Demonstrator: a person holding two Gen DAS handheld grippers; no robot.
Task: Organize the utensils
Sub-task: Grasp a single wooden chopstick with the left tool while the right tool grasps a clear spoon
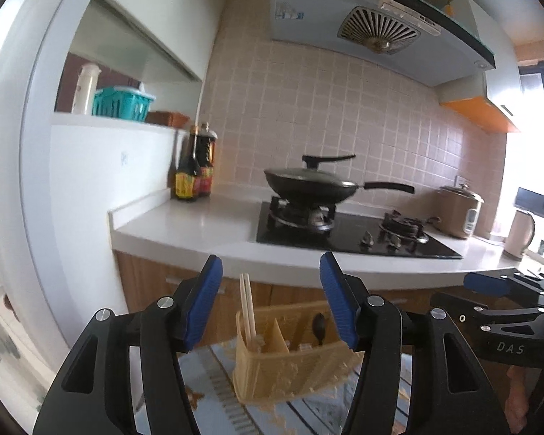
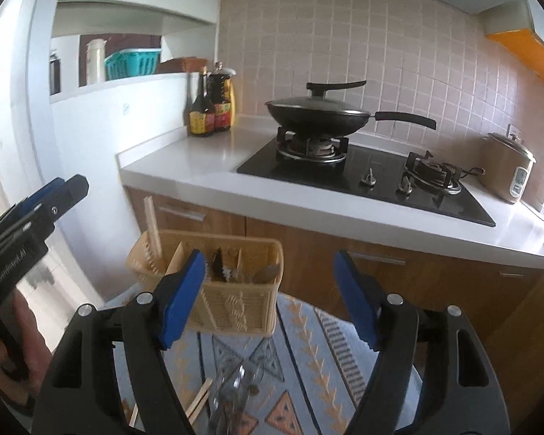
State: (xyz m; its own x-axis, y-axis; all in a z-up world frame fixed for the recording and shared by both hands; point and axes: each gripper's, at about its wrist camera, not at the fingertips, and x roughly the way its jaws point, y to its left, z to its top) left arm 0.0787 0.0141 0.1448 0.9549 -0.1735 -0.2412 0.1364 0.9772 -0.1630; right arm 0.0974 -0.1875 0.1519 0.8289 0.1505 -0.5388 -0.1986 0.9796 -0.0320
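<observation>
A beige woven utensil caddy (image 1: 293, 366) (image 2: 235, 301) with compartments stands on a patterned cloth. Chopsticks (image 1: 247, 308) (image 2: 153, 224) stand upright in its left compartment; spoons (image 2: 266, 273) and other utensils sit in the others. My left gripper (image 1: 270, 301) is open and empty, held above the caddy. My right gripper (image 2: 268, 297) is open and empty, just right of the caddy. Loose chopsticks (image 2: 199, 402) and a pile of clear and metal utensils (image 2: 235, 395) lie on the cloth below the right gripper. The left gripper shows at the left edge of the right wrist view (image 2: 50, 195).
A patterned blue and orange cloth (image 2: 308, 355) covers the table. Behind it is a white counter (image 2: 199, 159) with a black hob, a lidded wok (image 2: 315, 112), sauce bottles (image 2: 210, 108) and a rice cooker (image 2: 507, 170). Wooden cabinet doors are below.
</observation>
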